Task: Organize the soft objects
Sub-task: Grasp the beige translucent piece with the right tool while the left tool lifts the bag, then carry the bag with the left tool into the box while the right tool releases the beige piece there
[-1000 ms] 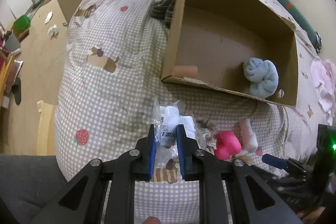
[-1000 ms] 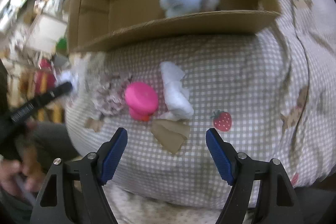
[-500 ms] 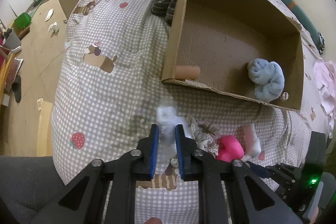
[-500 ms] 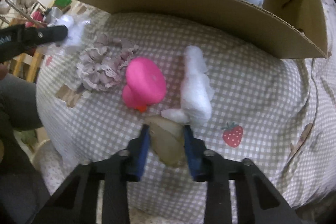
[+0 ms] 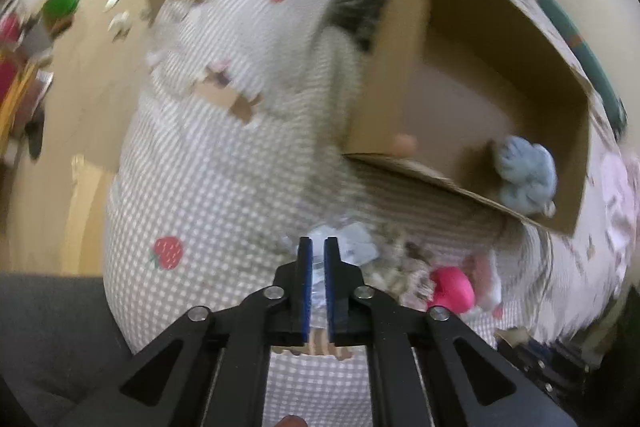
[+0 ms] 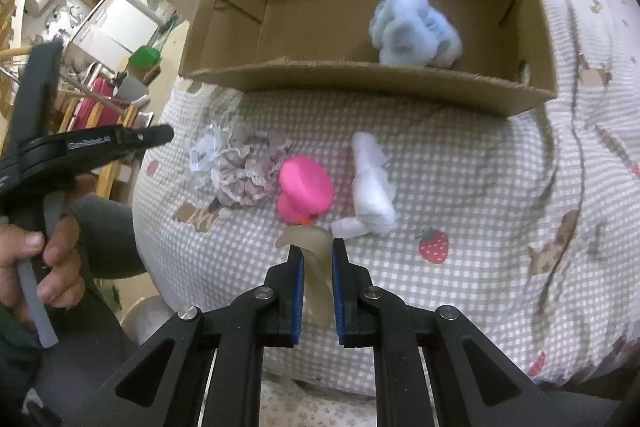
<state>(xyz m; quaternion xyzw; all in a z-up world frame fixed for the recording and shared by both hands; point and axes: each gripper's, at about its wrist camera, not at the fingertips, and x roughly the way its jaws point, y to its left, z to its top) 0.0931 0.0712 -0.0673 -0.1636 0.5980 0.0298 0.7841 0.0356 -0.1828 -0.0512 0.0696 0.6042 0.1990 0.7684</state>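
My left gripper (image 5: 313, 245) is shut; the clear plastic packet (image 5: 352, 243) lies on the bed just past its tips, and the blur hides whether the tips still pinch it. My right gripper (image 6: 312, 247) is shut on a translucent beige soft piece (image 6: 316, 259). Ahead of it lie a pink plush (image 6: 306, 189), a white cloth roll (image 6: 372, 183) and a lacy scrunchie (image 6: 248, 167). The cardboard box (image 6: 360, 77) holds a light blue towel bundle (image 6: 414, 29). The left wrist view also shows a peach roll (image 5: 404, 145) inside the box (image 5: 400, 163).
Everything sits on a checked bedspread (image 6: 480, 187) with strawberry prints. A dark cloth (image 5: 360, 11) lies behind the box. The bed drops to the floor (image 5: 80, 87) on the left, with clutter and a green object (image 6: 144, 57) beyond. The left gripper's body (image 6: 92, 147) shows in the right wrist view.
My right gripper closed on the beige piece and lifted it. My left gripper pulled back from the packet, which now lies by the scrunchie; the left view has blurred.
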